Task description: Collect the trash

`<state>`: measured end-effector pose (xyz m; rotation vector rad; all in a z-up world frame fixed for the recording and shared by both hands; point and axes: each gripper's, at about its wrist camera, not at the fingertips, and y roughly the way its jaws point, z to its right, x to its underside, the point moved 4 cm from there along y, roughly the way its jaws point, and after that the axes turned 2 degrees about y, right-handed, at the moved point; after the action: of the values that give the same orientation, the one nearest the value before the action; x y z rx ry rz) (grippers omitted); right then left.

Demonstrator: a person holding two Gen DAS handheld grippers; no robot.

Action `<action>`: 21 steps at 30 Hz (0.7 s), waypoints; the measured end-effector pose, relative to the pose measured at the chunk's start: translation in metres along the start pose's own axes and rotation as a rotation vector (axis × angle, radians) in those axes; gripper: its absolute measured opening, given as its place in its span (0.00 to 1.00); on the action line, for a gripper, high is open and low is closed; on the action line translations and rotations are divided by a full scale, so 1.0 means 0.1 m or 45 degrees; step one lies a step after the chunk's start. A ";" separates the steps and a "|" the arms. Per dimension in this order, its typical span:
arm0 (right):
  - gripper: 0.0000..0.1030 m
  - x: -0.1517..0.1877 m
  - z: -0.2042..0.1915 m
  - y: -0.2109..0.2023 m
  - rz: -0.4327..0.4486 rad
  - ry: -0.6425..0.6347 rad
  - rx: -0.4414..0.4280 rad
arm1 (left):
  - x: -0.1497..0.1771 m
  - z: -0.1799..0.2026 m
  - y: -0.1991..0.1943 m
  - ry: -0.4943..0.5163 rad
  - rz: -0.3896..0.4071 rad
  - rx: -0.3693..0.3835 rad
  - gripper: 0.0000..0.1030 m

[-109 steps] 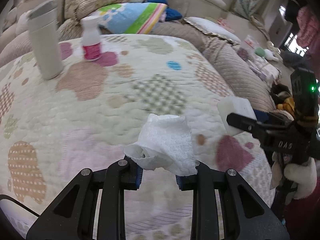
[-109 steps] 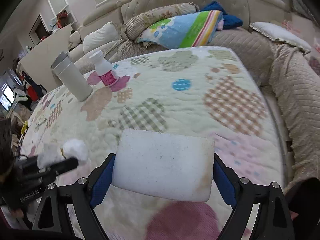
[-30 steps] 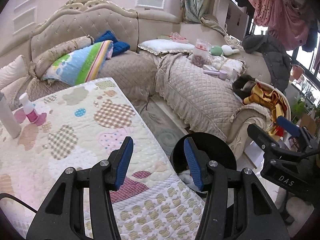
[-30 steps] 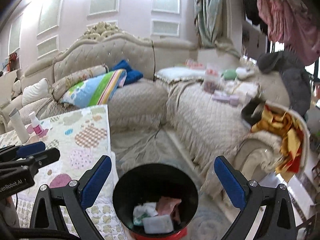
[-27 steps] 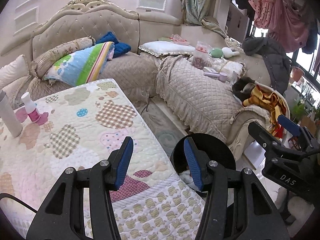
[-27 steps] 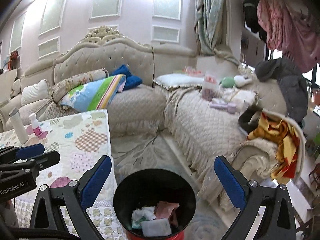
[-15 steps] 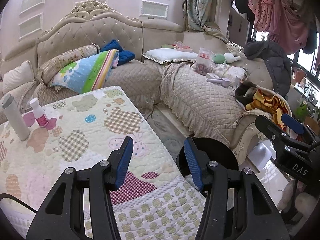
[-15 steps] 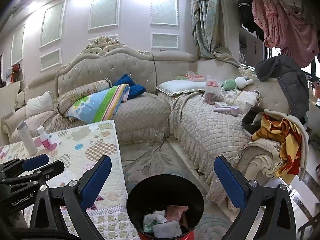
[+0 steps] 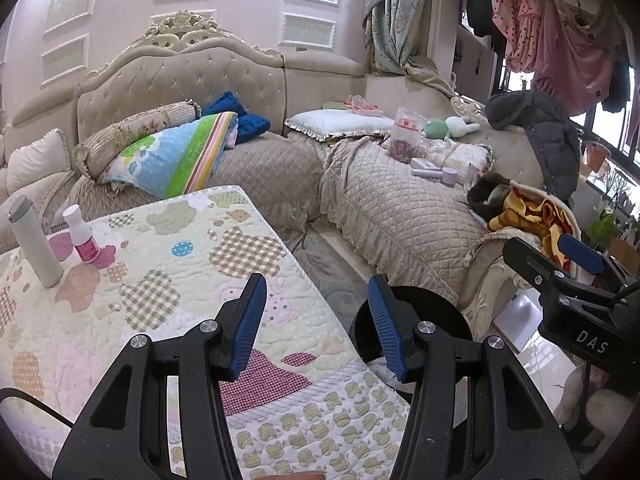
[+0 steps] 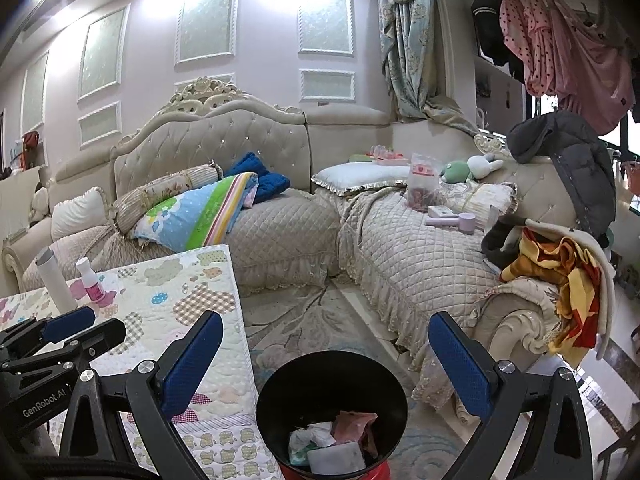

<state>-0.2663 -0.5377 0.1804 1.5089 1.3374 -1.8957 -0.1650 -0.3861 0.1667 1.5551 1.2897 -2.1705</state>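
- Left wrist view: we count one left gripper [image 9: 316, 320] at bottom centre, its two blue pads apart with nothing between them.
- One black trash bin [image 9: 444, 312] sits at lower centre-right, partly hidden behind the right-hand finger; a scrap of white trash shows inside its near rim.
- One quilted table cover [image 9: 160, 280] fills the lower left; on it, at far left, we list two containers: one tall white bottle [image 9: 34, 240] and one small pink-labelled bottle [image 9: 82, 240], just beside each other.
- One right gripper [image 9: 560, 264] enters at the right edge; from here we cannot tell how its jaws stand.
- Right wrist view: we count one right gripper [image 10: 324, 360] at the bottom, jaws spread wide and empty.
- The trash bin [image 10: 276, 388] stands at bottom centre, below and between the fingers; inside we make out about three pieces: crumpled white tissue [image 10: 310, 438], one pinkish wrapper [image 10: 354, 424], one white block [image 10: 336, 456].
- The left gripper [image 10: 80, 330] shows at the lower left edge, over the table cover [image 10: 200, 292].
- The two bottles [image 10: 56, 280] stand at mid-left.
- One beige corner sofa [image 10: 288, 232] spans the background.
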 end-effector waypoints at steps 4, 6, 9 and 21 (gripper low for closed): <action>0.99 0.00 -0.01 0.00 -0.001 0.001 0.000 | 0.00 -0.01 0.00 -0.007 0.002 0.012 0.50; 0.99 0.00 -0.01 0.00 -0.006 -0.003 0.000 | 0.00 -0.02 0.00 -0.005 0.000 0.010 0.50; 0.99 0.00 -0.01 0.01 -0.010 -0.003 0.001 | 0.00 -0.02 0.01 -0.003 -0.002 0.015 0.50; 0.99 0.00 -0.02 0.06 -0.029 -0.004 -0.001 | 0.00 -0.02 0.01 -0.002 -0.004 0.017 0.50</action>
<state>-0.2613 -0.5389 0.1777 1.4964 1.3594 -1.9098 -0.1634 -0.3857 0.1654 1.5567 1.2803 -2.1864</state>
